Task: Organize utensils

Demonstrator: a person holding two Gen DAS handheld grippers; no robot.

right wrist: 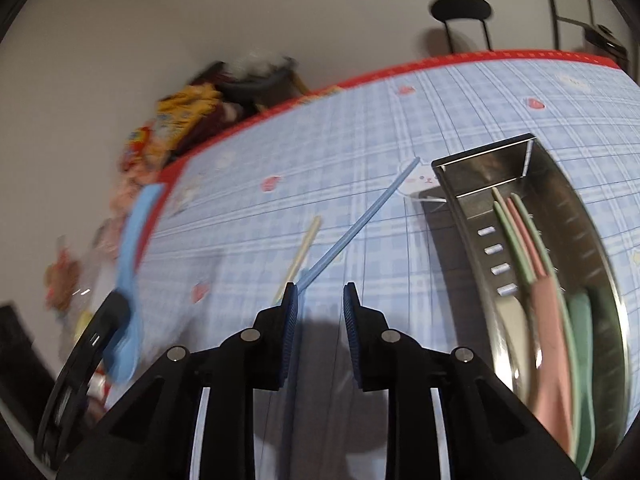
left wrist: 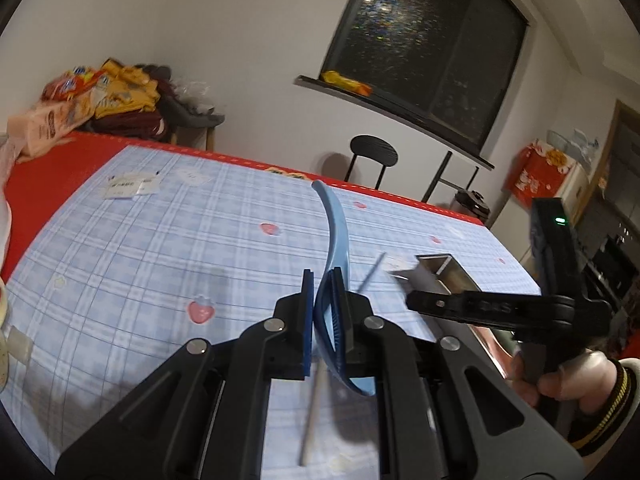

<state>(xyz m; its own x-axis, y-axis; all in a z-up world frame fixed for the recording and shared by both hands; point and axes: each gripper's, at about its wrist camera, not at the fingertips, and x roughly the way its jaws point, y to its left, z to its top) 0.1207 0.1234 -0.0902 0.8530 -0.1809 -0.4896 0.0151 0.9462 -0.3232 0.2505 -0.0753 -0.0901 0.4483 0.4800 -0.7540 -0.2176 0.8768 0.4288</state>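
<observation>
The table [right wrist: 460, 100], under a blue checked cloth with a red border, fills the middle of both views. On it, at the right of the right wrist view, lies a long steel tray [right wrist: 452, 168] that already holds pink and green utensils [right wrist: 548, 304]; the left wrist view shows the tray's open end at centre right.

The left gripper [left wrist: 325, 280], in the lower middle of its own view, is closed tight on a blue spoon [left wrist: 340, 232], whose handle curves up toward the centre of the frame. In the right wrist view that spoon is a blurred shape at the far left.

The right gripper [right wrist: 320, 300], bottom centre of its view, has its jaws parted with a clear gap and grips nothing. A thin blue chopstick [right wrist: 360, 224] runs from beside its left pad toward the tray's near corner; whether the pad touches it I cannot tell. A cream chopstick [right wrist: 304, 248] lies on the cloth just to its left.

The step in hand looks like getting the blue spoon into the tray beside the others. To do it well, I would turn the spoon lengthwise with the tray, lower it inside the walls before letting go, and keep it from knocking the utensils already lined up. The right gripper should straddle one chopstick only and close near its middle so it does not pivot.
</observation>
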